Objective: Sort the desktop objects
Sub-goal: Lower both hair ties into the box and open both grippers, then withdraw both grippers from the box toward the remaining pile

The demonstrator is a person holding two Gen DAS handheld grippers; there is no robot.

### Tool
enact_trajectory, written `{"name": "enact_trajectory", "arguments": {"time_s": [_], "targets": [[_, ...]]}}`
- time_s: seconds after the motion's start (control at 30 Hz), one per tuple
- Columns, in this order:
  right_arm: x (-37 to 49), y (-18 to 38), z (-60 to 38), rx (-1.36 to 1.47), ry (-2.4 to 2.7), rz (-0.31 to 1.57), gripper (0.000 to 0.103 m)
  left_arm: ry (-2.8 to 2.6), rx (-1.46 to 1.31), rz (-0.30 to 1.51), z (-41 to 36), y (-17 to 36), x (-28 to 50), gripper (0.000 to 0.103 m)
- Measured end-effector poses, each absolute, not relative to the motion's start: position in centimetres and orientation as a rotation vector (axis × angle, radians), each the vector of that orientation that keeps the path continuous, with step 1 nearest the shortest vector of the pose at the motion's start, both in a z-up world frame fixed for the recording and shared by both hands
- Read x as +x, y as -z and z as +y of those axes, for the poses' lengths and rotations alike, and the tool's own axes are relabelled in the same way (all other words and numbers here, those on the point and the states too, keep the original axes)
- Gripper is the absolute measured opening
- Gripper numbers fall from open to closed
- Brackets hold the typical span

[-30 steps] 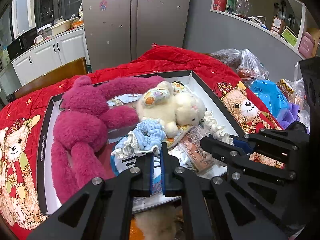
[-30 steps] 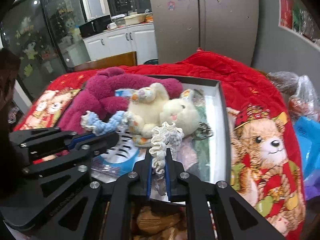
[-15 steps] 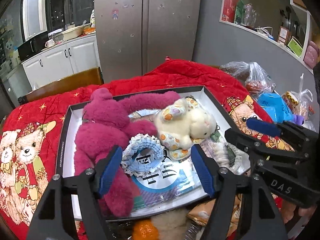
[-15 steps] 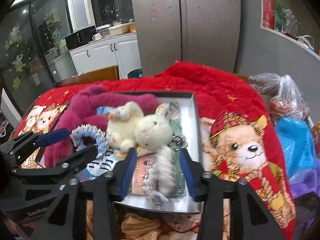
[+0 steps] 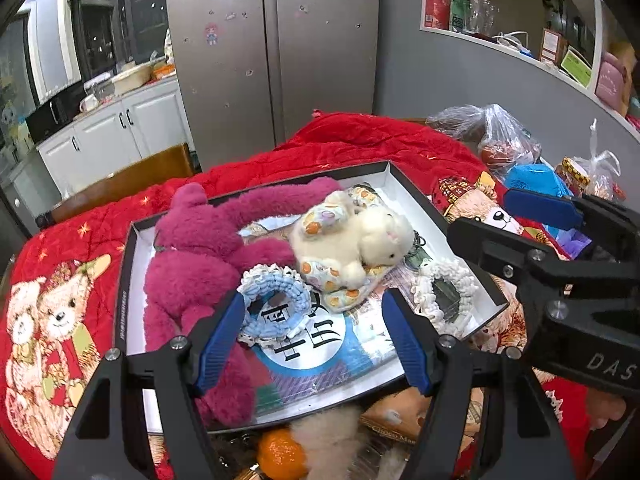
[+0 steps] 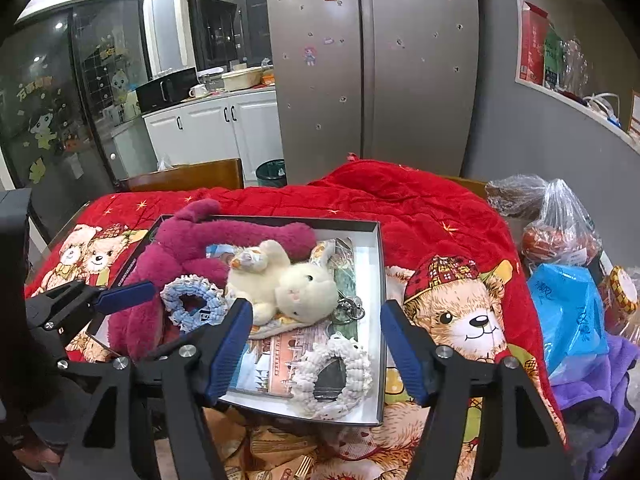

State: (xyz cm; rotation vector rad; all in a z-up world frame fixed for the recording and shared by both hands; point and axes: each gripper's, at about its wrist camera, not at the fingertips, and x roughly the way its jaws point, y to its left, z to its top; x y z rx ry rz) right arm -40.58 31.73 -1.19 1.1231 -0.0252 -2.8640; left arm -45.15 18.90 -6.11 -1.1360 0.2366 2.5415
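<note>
A shallow white cardboard box with a dark rim [image 5: 416, 196] rests on a red quilted blanket printed with cartoon bears [image 5: 60, 280] and holds a magenta long-limbed plush toy [image 5: 192, 264], a cream plush rabbit [image 5: 360, 244], a pale blue crocheted scrunchie [image 5: 272, 300] and a white crocheted scrunchie [image 6: 332, 376]. The left gripper [image 5: 314, 336] hovers with jaws wide and empty, the blue scrunchie lying beneath them. The right gripper [image 6: 316, 344] has its jaws opening, nothing pressed between the pads, above the white scrunchie in the box's near right corner.

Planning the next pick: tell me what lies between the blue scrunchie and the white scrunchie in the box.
In the left wrist view, the cream plush rabbit and printed cards lie between the blue scrunchie and white scrunchie.
</note>
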Motion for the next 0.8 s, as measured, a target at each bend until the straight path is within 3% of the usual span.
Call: {"name": "enact_trajectory", "arguments": {"time_s": [0.2, 0.33, 0.47, 0.8], "targets": [[-39.9, 0.2, 31.8, 1.091, 2.861, -0.039, 0.068, -2.578, -1.087, 0.202, 18.3, 4.8, -44.3, 0.076], [-39.1, -0.8, 31.7, 1.04, 2.865, -0.047, 0.069, -2.598, -1.051, 0.179, 17.9, 3.8, -43.8, 0.084], [-38.7, -1.4, 31.5, 1.012, 2.855, -0.055, 0.078, -2.611, -1.018, 0.189, 17.9, 3.0, -43.3, 0.084], [-37.6, -2.6, 30.8, 0.986, 2.805, -0.066, 0.078, -2.615, -0.926, 0.211, 17.7, -0.6, -40.7, 0.085]]}}
